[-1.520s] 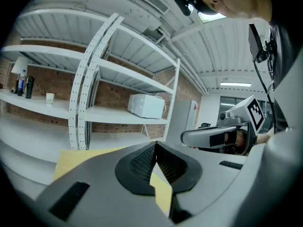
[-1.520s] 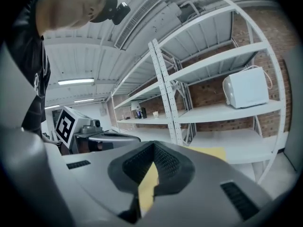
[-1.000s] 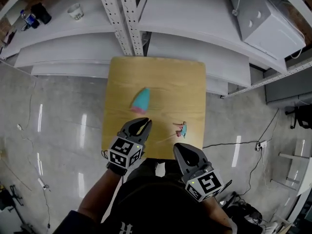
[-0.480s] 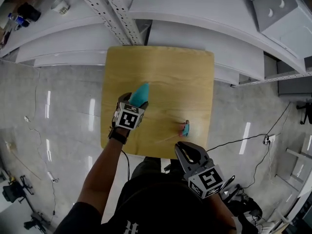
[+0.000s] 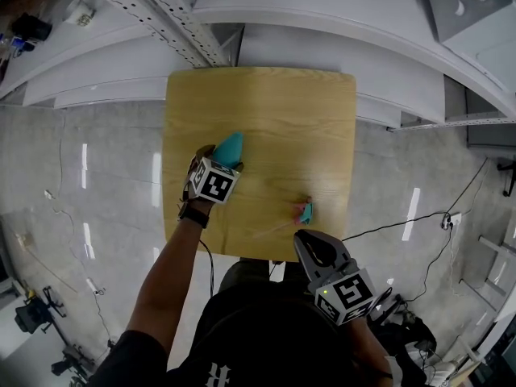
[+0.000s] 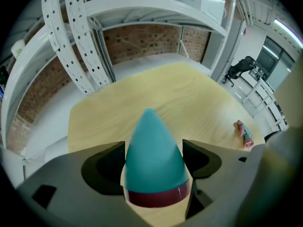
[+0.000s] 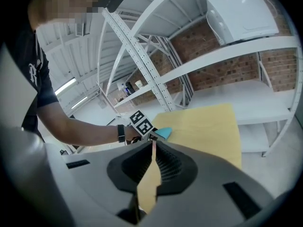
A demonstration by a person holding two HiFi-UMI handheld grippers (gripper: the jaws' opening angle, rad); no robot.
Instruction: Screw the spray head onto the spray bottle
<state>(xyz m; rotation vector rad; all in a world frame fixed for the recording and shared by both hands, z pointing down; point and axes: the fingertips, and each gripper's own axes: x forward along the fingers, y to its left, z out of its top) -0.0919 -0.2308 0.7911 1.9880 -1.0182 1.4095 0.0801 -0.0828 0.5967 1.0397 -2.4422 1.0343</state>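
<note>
Jaws on the left gripper (image 5: 216,168) stand spread and have just been opening, with the teal spray bottle (image 6: 151,141) between them. One jaw sits on each side of its wide end, not clamped on it. The bottle is cone-shaped and lies on its side on the left part of the wooden table (image 5: 266,103). Its dark pink band is nearest that gripper and its pointed end aims toward the far side. The spray head (image 5: 304,210), pink and teal, lies on the right part of the table close to the near edge, well apart from the bottle. The right gripper (image 5: 306,240) is at the near edge, just near of the spray head. Its jaws are pressed together with nothing between them. White metal shelving (image 5: 322,22) rises beyond the table's far edge.
</note>
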